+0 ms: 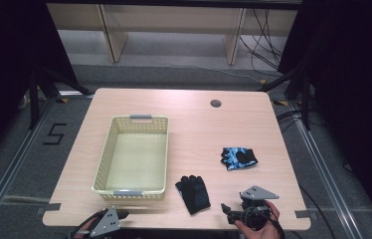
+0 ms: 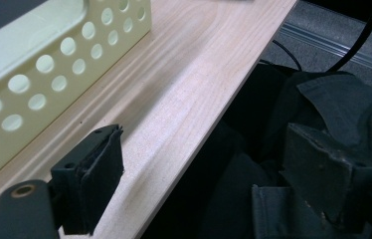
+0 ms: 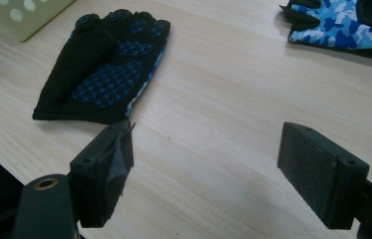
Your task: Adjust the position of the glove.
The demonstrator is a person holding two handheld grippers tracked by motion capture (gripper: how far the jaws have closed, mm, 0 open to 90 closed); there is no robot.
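Note:
A black glove with blue grip dots lies palm up near the table's front edge; the right gripper view has it just beyond the left jaw. A blue camouflage glove lies farther back to the right, also seen as the blue glove. My right gripper hovers over the front edge, to the right of the black glove, and its jaws stand open and hold nothing. My left gripper sits at the front left edge below the basket, open and empty, straddling the table edge.
A cream perforated basket stands on the left half of the wooden table, its wall close to the left gripper. A round cable hole sits at the back. Dark clothing lies below the table's front edge.

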